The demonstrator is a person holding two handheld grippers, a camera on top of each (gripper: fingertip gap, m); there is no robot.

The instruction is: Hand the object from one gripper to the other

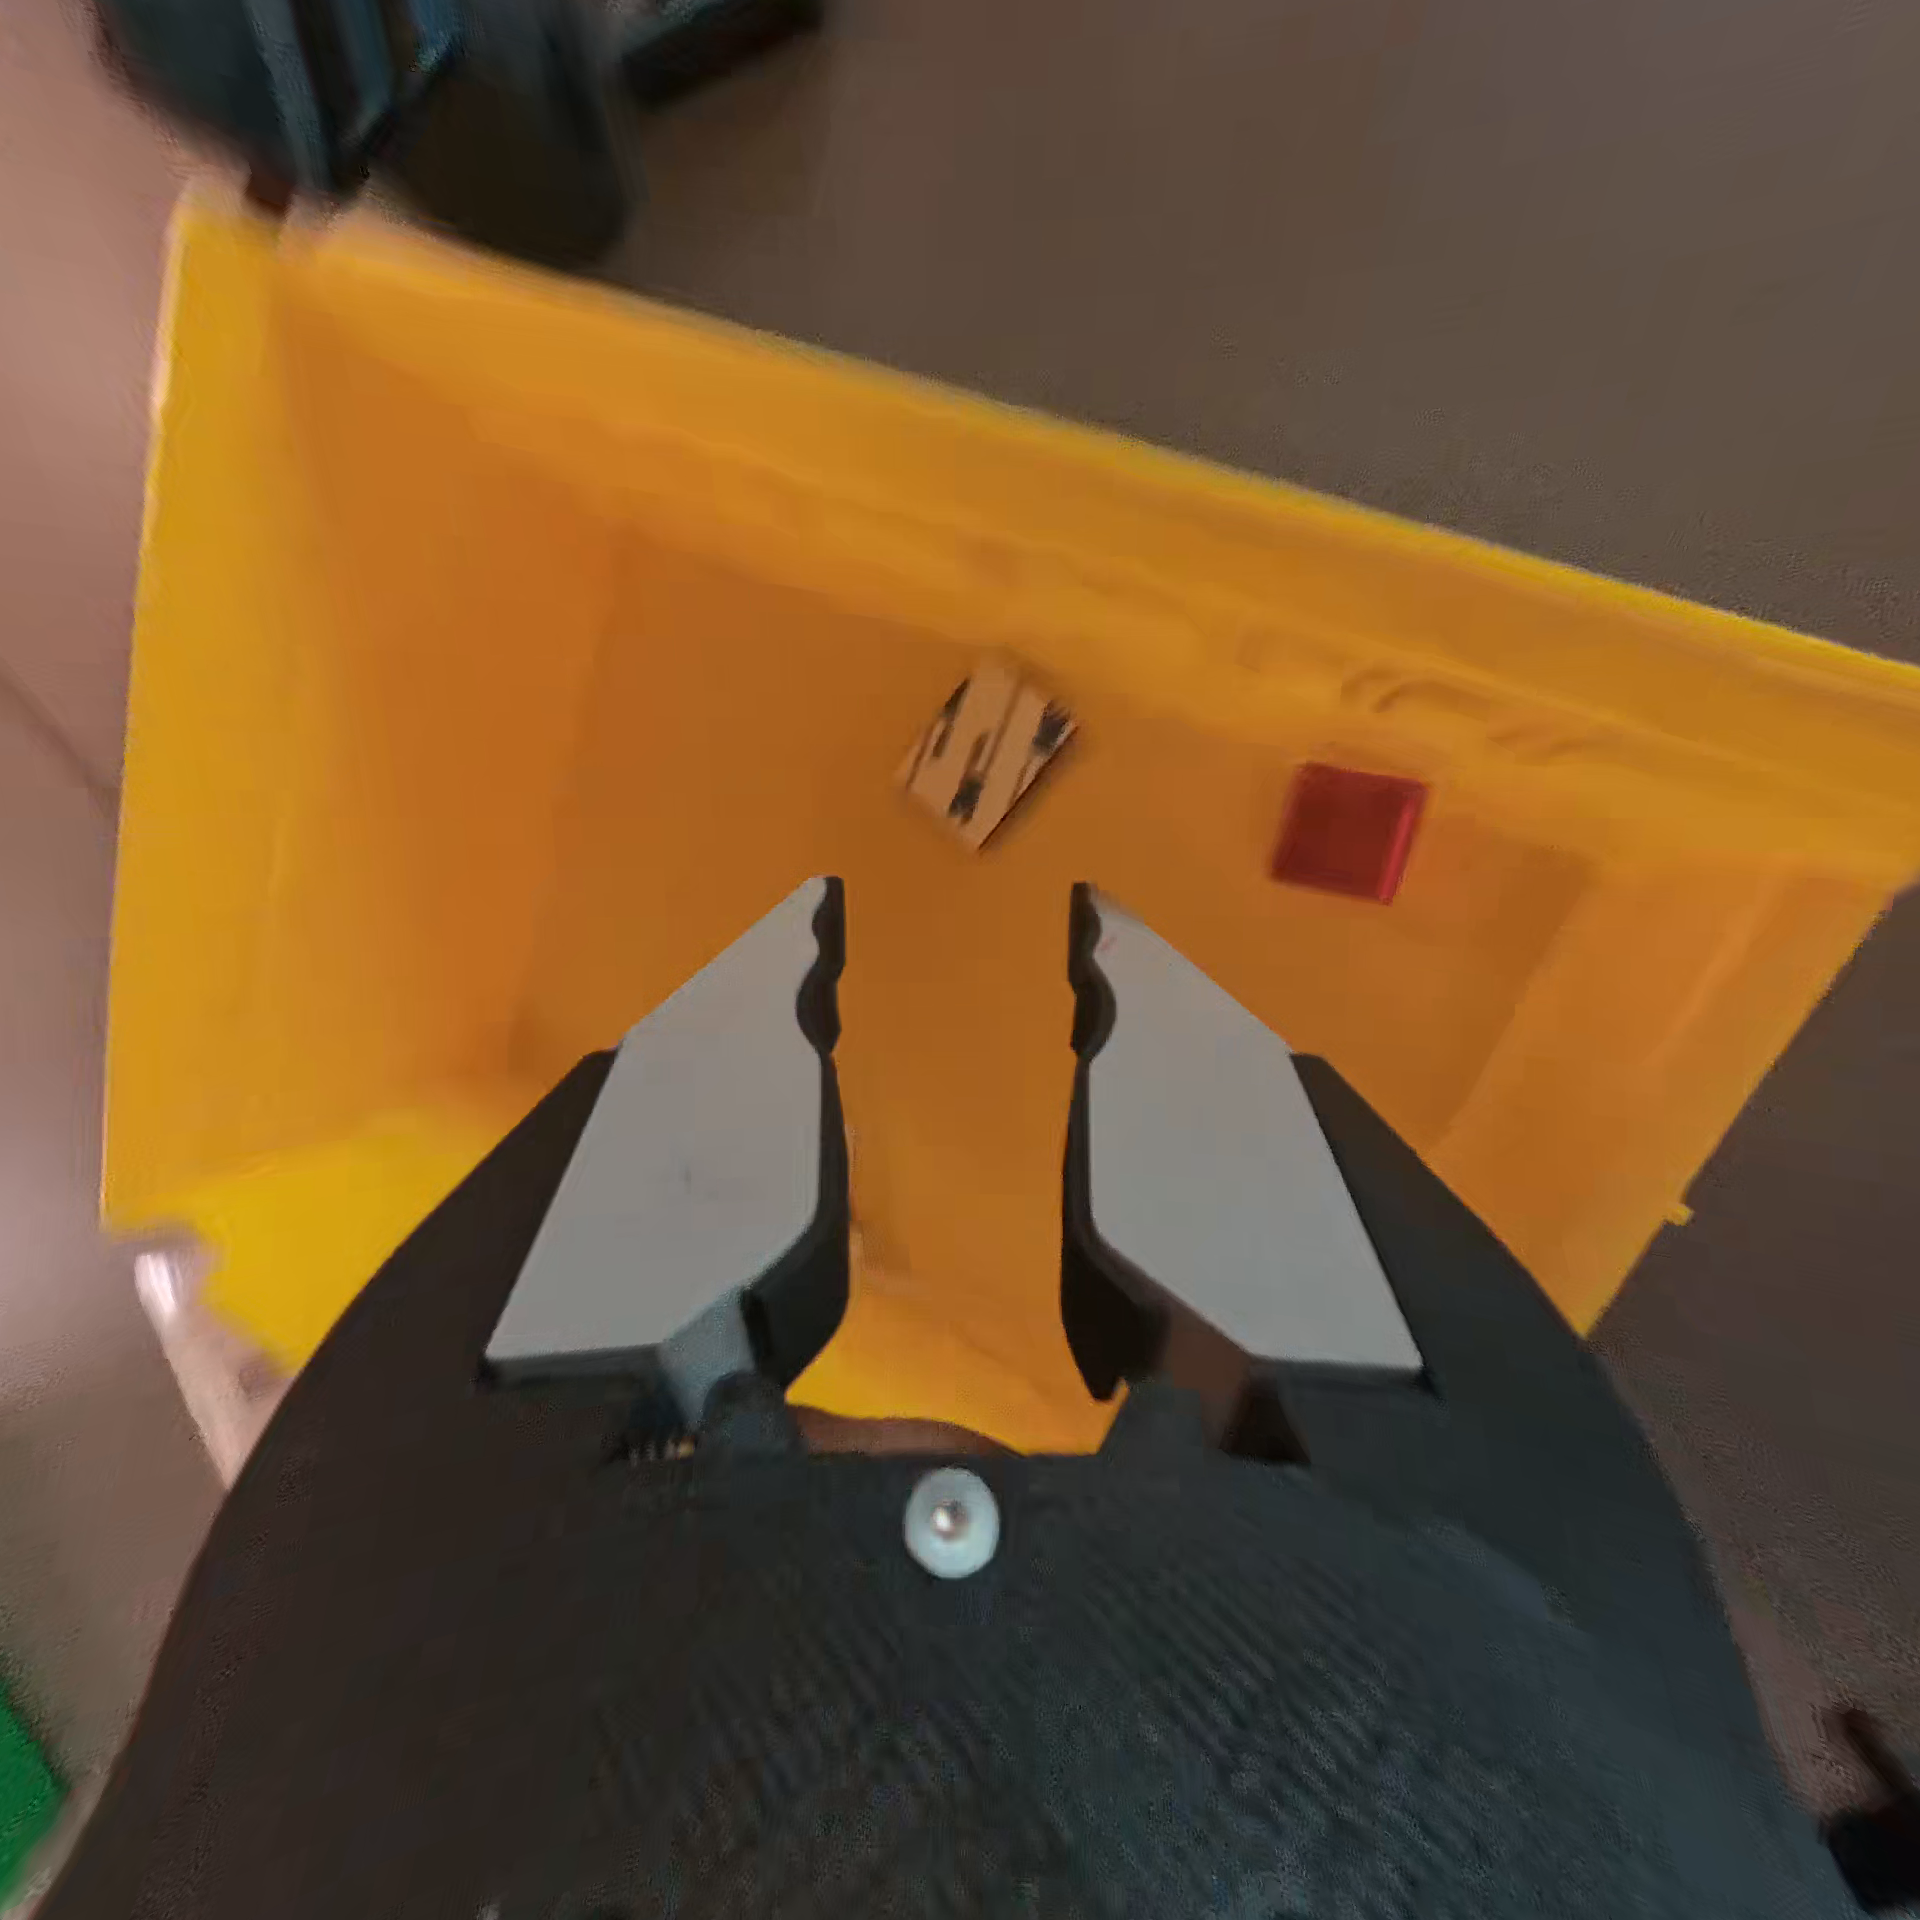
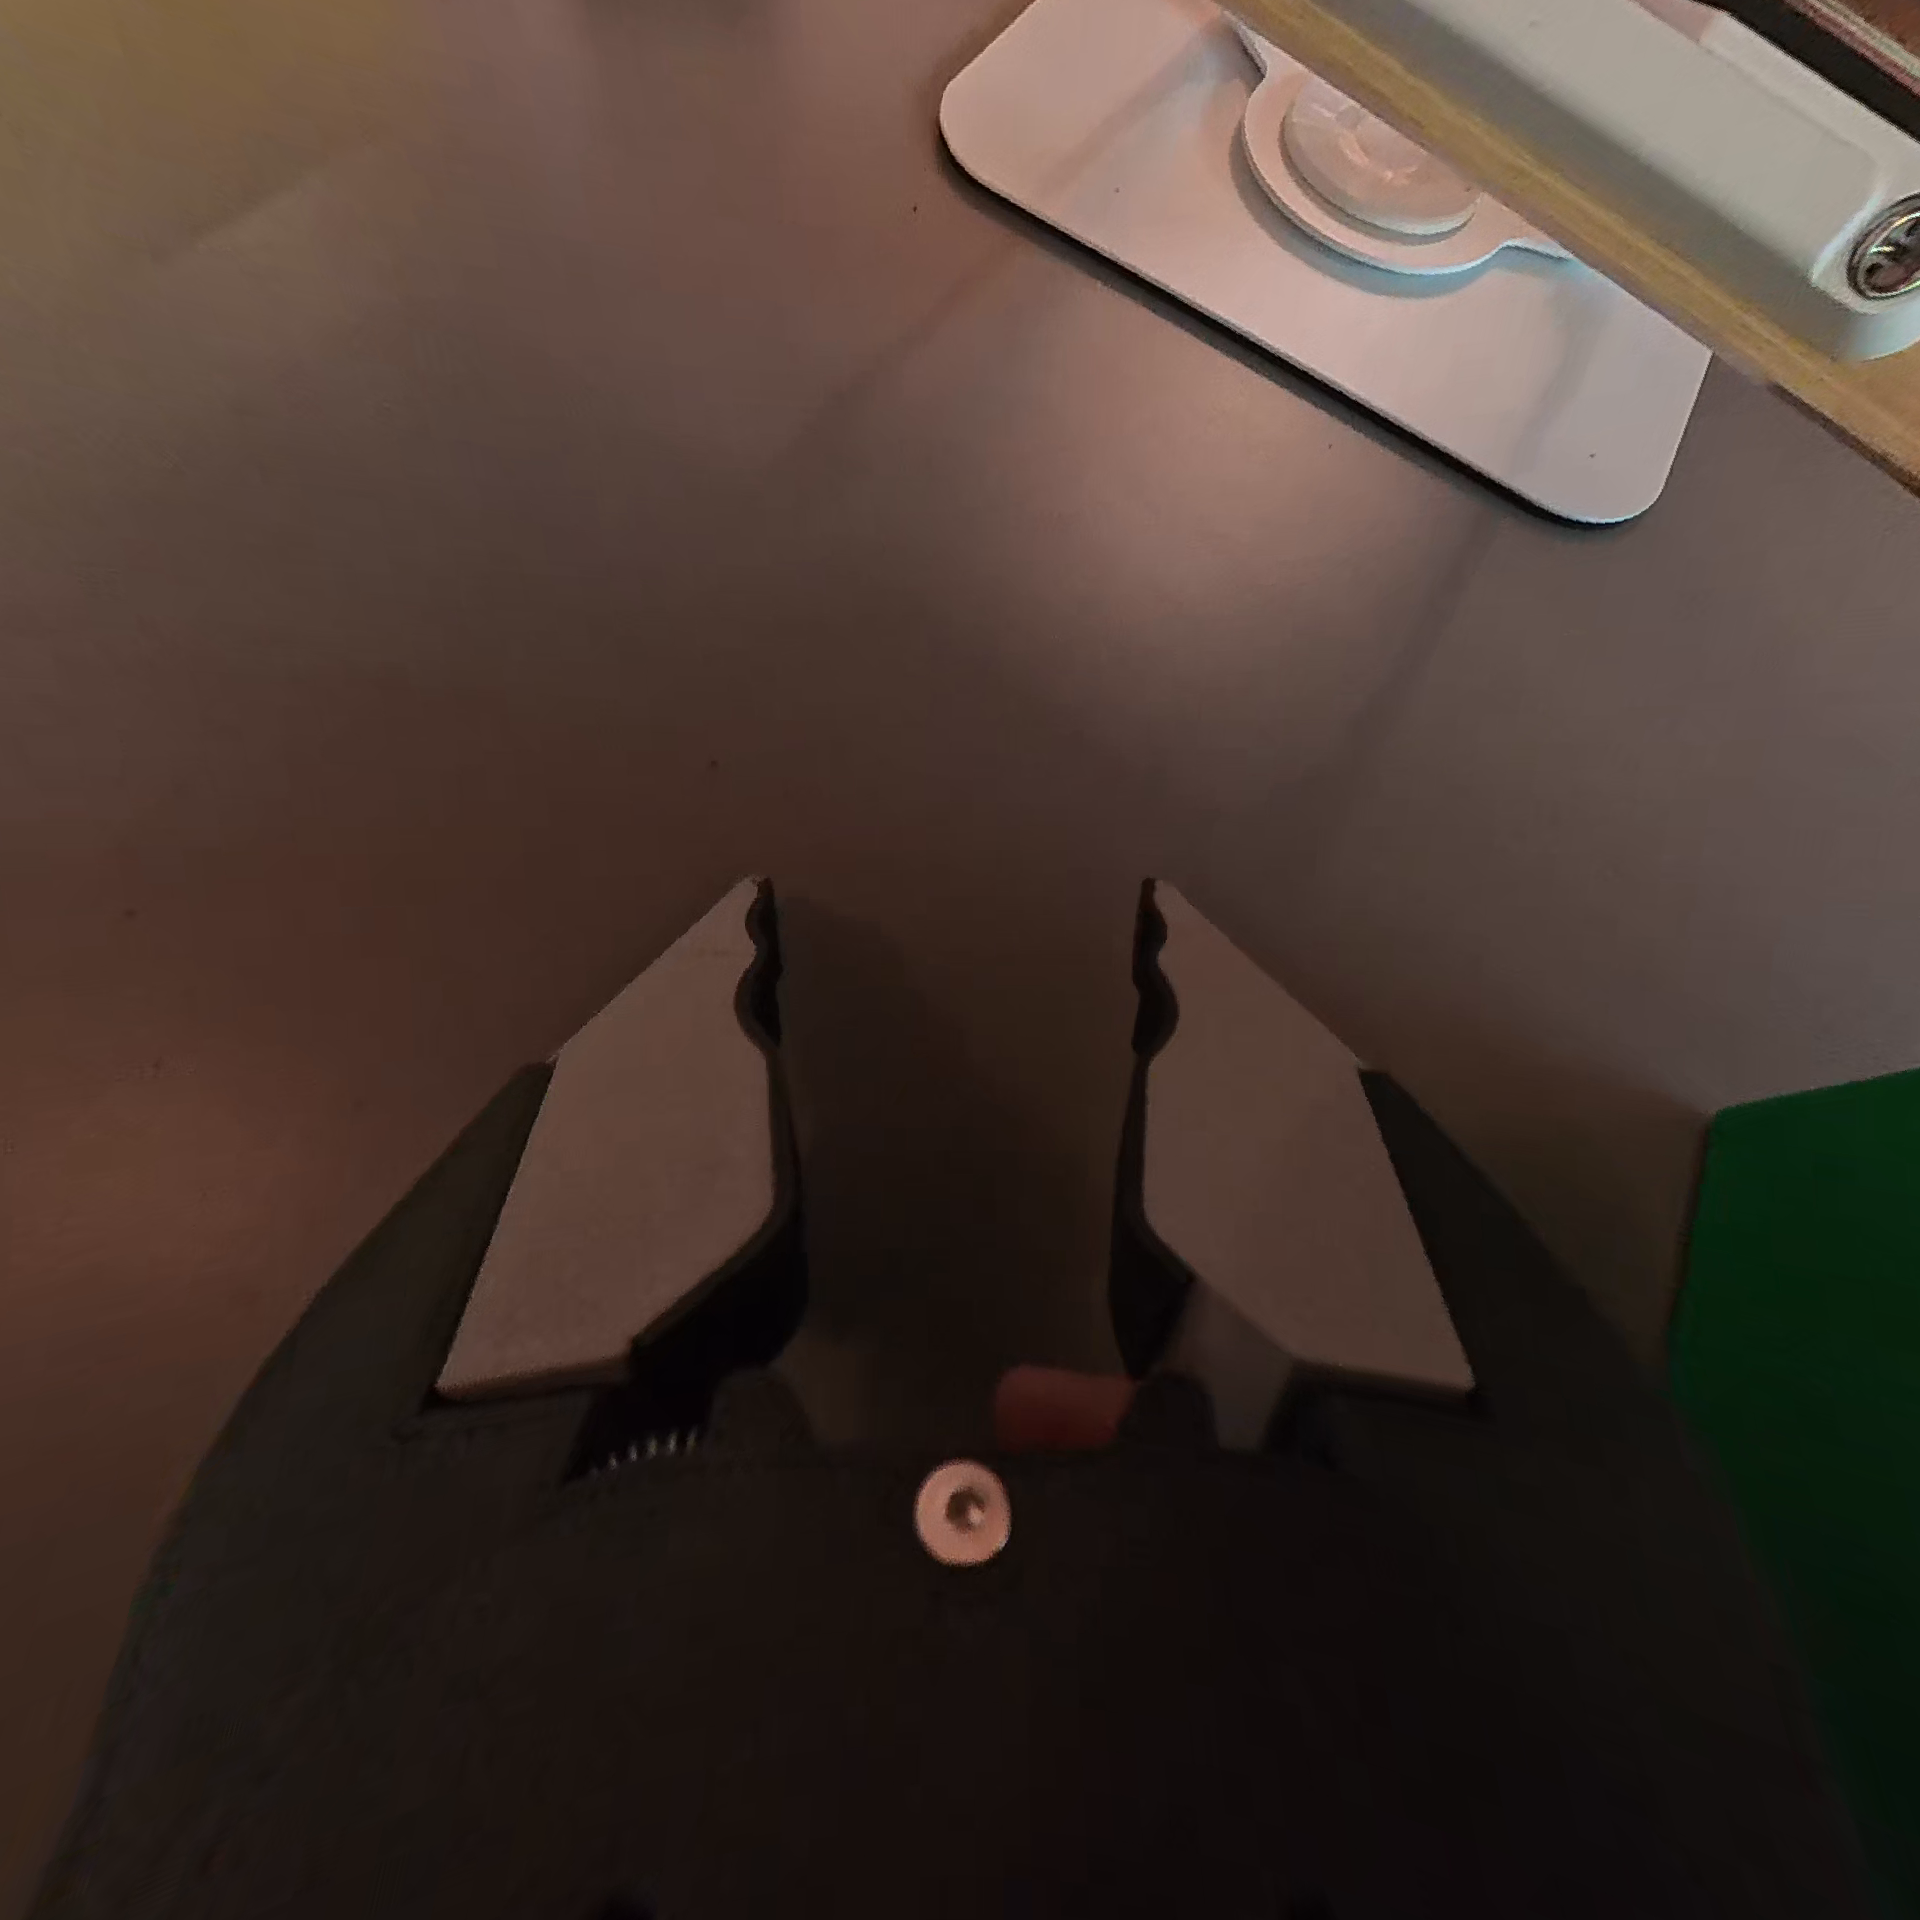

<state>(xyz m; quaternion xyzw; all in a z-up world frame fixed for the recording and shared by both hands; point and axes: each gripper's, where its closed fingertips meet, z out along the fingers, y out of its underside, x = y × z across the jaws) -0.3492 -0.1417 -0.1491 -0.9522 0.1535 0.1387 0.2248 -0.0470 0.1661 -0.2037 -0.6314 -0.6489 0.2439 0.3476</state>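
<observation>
Yellow plastic bin (image 1: 436, 623) fills most of the left wrist view, sitting on a grey-brown tabletop (image 1: 1351, 260). Two things lie on its floor: a small tan wooden cube with black marks (image 1: 985, 762) and a flat red square block (image 1: 1348, 831) off to its right, the two clearly apart. The whole view is a bit motion-blurred, so I can't make out the marks on the cube.

The left gripper (image 1: 956, 894) hangs over the bin with its jaws spread a moderate way and nothing between them. The tan cube sits just beyond the fingertips (image 1: 816, 914), roughly in line with the gap, not touching either finger as far as I can tell. Some dark, blurry stuff (image 1: 395, 104) sits past the bin's far corner, too smeared to identify.

Over in the right wrist view, the right gripper (image 2: 956, 894) points down at bare tabletop (image 2: 520, 520), jaws open a bit wider than the left's and holding nothing. Up in the far right corner there's a white rounded plate (image 2: 1195, 312) flat on the table with a white bracket and wooden bar (image 2: 1558, 177) above it. A green thing (image 2: 1808, 1351) pokes in at the right edge, cut off by the frame.
</observation>
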